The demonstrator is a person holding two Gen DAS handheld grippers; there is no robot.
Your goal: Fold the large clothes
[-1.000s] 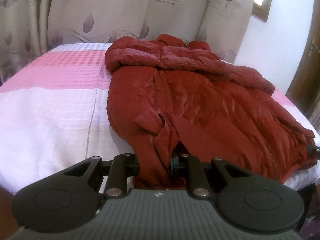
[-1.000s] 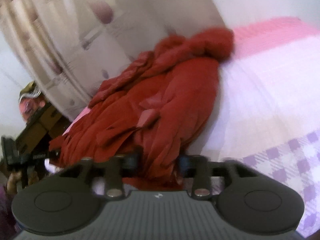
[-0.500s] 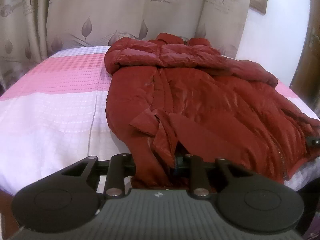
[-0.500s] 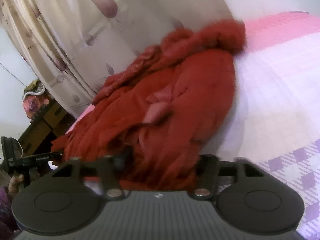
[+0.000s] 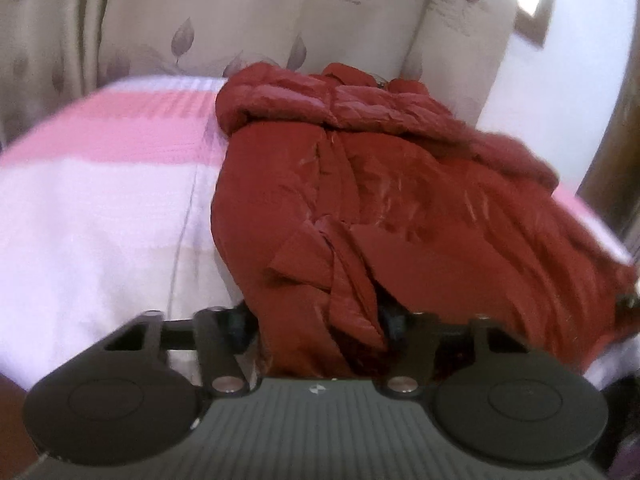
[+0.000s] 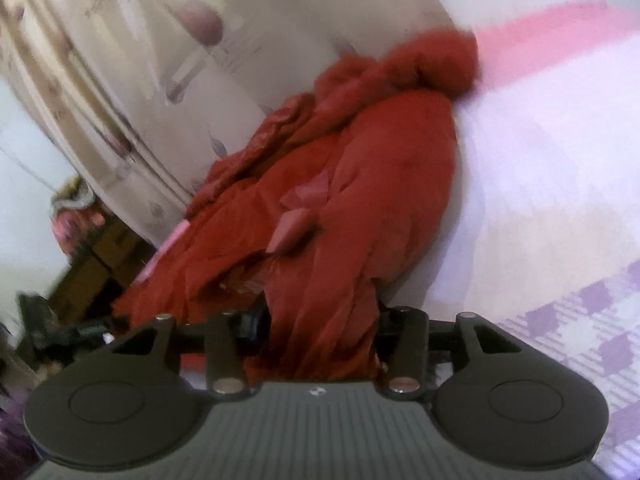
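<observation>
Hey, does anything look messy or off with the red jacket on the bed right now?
Yes. The red jacket lies rumpled on the bed, its near hem bunched between the fingers of the left gripper and right gripper, and one side spills over the bed's edge.

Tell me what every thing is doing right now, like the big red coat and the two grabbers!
red coat: lying rumpled on the bed, near hem bunched up.
left gripper: clamped on the coat's near hem.
right gripper: clamped on bunched coat fabric.
bed cover: spread flat under the coat.
curtain: drawn shut behind the bed.
</observation>
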